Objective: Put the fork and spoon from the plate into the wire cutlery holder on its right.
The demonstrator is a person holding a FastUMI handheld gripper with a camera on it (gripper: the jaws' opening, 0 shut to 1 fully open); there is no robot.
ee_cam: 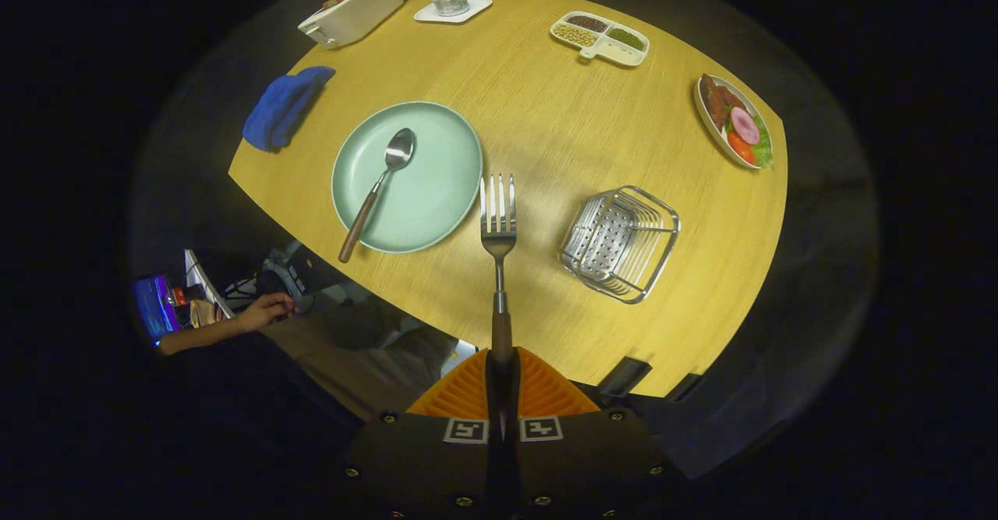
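**Q:** Steel and wood, is that what the cutlery is made of? Where is each piece?

**A:** Yes. The fork (497, 228) has a metal head and neck and a dark wooden handle. It is held up over the yellow wooden table (561, 122), tines pointing away, between the plate (437, 192) and the wire cutlery holder (620, 243). The gripper (502, 383) has its fingers pressed together on the end of that handle. The spoon (378, 189) lies on the pale green plate, bowl up and away, its wooden handle running off the near rim.

**Q:** How will these things handle?

**A:** Both look stiff and light, nothing fragile. Polished metal is likely slippery, so the wooden handle seems the better place to grip (as with the fork now). Held by its far end, the fork may swing or twist, so a firm squeeze matters. The spoon's overhanging handle looks like the easiest spot to take hold.

**Q:** And the holder?

**A:** It is an open wire basket with a perforated floor, to the right of the plate. It looks light and could slide if knocked.
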